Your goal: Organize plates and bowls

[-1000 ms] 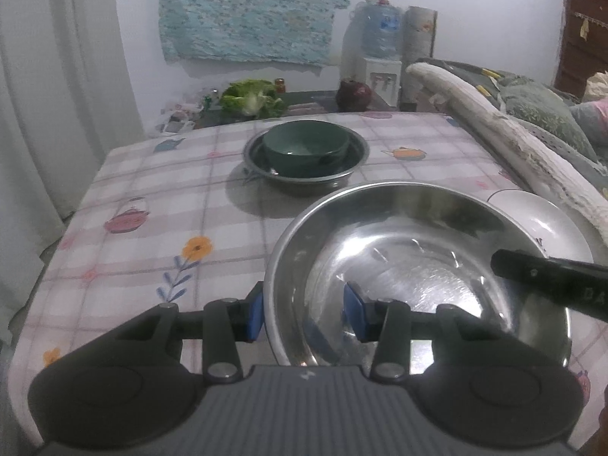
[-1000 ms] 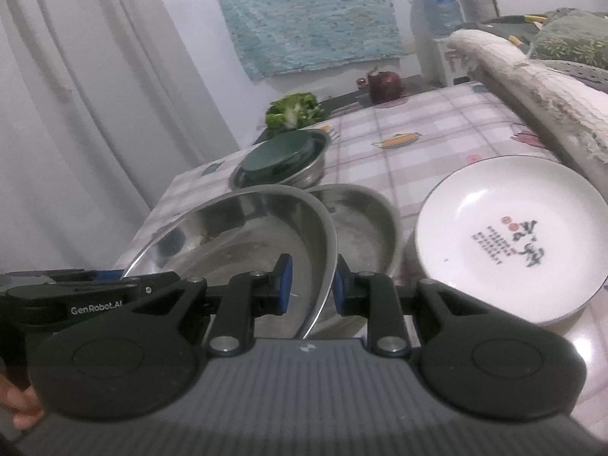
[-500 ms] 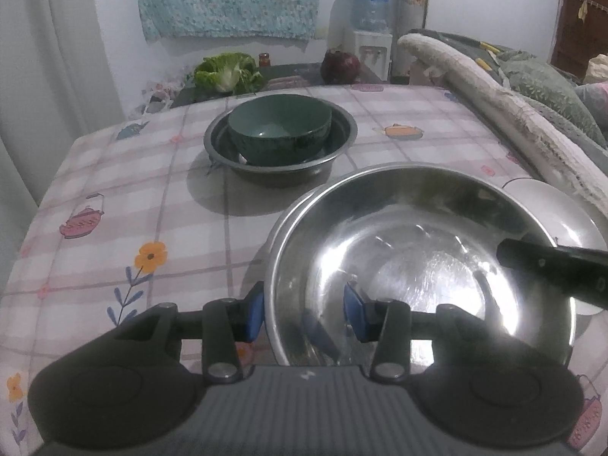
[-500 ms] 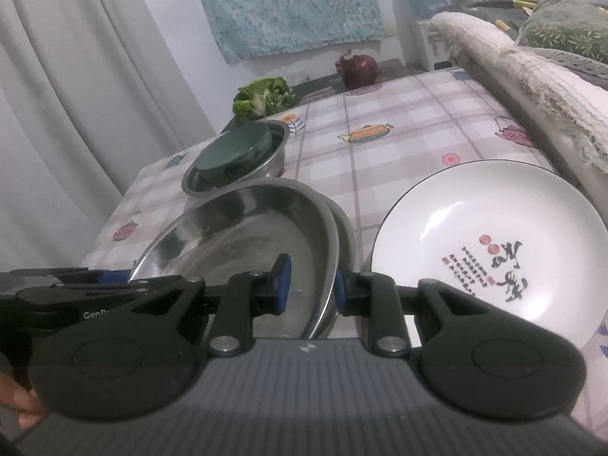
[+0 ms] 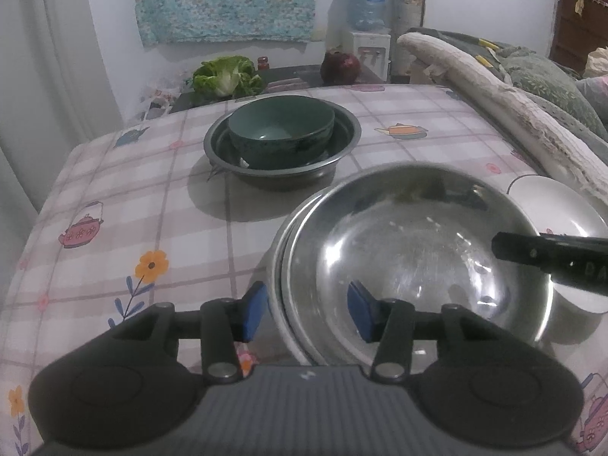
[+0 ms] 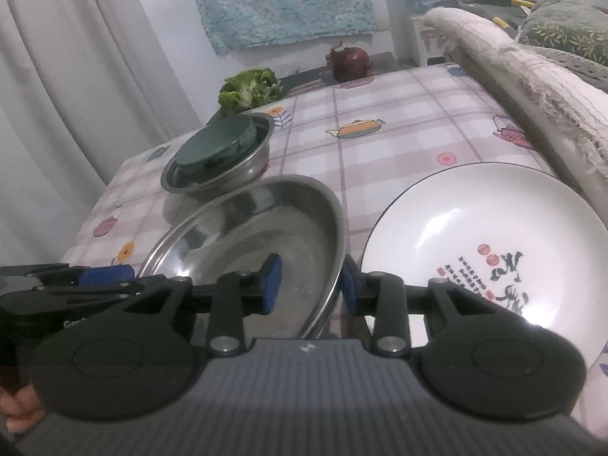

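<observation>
A: We are starting at the left gripper (image 5: 307, 311). Its jaws have just been opening; they are straddling the near rim of the large steel bowl (image 5: 414, 250), and neither blue pad is pressing on the metal.

B: We are noting the same at the right gripper (image 6: 309, 283). Its jaws have just been opening too, with the bowl's rim standing between them; whether the right-hand pad is touching the rim, we cannot tell.

A: A second steel rim is showing just under the large bowl's left edge, so we are recording it as nested in another bowl.

B: Just beside it on the right, a white plate (image 6: 490, 235) with red and black lettering is lying flat, its near edge close behind the right jaw.

A: Farther back, a dark green bowl (image 5: 281, 131) is sitting inside a smaller steel basin (image 5: 344, 144), well apart from the grippers.

B: All of this is resting on a checked tablecloth (image 5: 152, 205) printed with teapots and flowers. Beyond it we are seeing a lettuce (image 5: 226, 76), a dark red round object, a water dispenser, a blue cloth on the wall, a curtain at left and bedding at right.
</observation>
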Available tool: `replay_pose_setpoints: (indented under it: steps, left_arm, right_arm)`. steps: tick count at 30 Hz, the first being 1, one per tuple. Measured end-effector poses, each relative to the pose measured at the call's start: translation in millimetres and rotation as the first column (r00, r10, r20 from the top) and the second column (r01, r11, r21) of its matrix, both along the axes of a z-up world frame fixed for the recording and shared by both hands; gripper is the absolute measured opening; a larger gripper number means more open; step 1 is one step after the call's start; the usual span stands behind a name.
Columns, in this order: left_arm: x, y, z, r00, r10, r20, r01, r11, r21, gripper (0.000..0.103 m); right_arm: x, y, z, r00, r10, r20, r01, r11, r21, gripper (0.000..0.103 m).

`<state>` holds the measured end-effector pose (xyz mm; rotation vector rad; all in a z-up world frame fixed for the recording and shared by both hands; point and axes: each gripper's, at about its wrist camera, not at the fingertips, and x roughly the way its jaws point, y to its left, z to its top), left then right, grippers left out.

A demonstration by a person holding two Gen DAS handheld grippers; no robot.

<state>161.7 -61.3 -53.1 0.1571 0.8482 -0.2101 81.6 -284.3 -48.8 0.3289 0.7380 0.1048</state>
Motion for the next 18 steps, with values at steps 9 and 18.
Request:
replay_pose_setpoints:
  steps: [9, 18]
  left_arm:
    - [-3.8, 3.8, -0.1, 1.000, 0.013, 0.003, -0.013, 1.000, 0.003, 0.058]
    - [3.3, 10.6, -19.6, 0.998, 0.041, -0.041, -0.041, 0.999, -0.003, 0.041]
  right_arm:
    - [-2.7, 1.4, 1.0, 1.000, 0.001, 0.014, -0.001, 1.000, 0.000, 0.053]
    - [9.2, 23.1, -3.4, 0.998, 0.055, -0.015, -0.056, 0.994, -0.094, 0.058]
